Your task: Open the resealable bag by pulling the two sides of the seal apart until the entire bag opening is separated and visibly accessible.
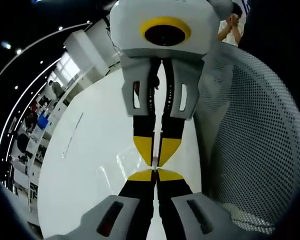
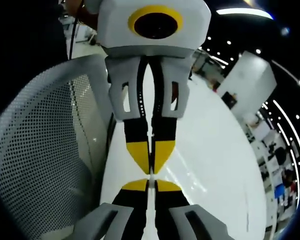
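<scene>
White worktop (image 1: 90, 165) runs beneath both views, with a perforated white mesh basket (image 1: 260, 135) alongside it; its contents cannot be made out. Tip to tip over the worktop, the left hand-held gripper (image 1: 155, 174) and right hand-held gripper (image 2: 151, 183) each have their jaws pressed together. A clear resealable bag (image 1: 132, 162) lies faintly visible between them; whether either grips its seal is hard to tell. Shelves and people sit blurred far behind.
</scene>
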Tool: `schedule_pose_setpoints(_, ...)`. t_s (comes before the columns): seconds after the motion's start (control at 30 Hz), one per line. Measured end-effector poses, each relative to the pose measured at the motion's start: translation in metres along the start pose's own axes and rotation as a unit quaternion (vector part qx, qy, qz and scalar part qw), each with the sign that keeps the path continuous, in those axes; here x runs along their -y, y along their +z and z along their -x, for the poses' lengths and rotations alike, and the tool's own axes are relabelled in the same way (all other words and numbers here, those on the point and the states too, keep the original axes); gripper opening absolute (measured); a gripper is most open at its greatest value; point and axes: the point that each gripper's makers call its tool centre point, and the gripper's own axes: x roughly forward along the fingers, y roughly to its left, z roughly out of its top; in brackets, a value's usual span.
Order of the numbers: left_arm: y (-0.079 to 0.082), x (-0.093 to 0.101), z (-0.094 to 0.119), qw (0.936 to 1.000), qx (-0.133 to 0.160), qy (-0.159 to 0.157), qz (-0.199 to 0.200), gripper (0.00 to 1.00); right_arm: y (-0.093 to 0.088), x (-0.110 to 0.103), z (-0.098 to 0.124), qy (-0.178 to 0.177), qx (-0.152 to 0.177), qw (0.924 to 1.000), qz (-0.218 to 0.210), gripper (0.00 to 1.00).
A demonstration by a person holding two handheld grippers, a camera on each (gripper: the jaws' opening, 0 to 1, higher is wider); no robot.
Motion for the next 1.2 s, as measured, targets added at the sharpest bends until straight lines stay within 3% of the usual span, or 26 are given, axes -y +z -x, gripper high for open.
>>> schedule_pose_setpoints(0.43, 0.002, 0.000, -0.001, 0.9999, -0.010, -0.005, -0.010, 0.00, 0.003, 0.000, 0.000, 0.005, -0.003, 0.9999, 0.011, 0.00)
schedule_pose_setpoints(0.87, 0.002, 0.003, -0.002, 0.9999, -0.006, -0.006, 0.007, 0.00, 0.000, -0.004, 0.001, 0.016, 0.000, 0.9998, -0.013, 0.00)
schedule_pose_setpoints(1.2, 0.002, 0.001, 0.004, 0.9997, 0.002, -0.002, 0.025, 0.00, -0.017, -0.001, 0.005, 0.011, -0.016, 0.9995, -0.025, 0.00)
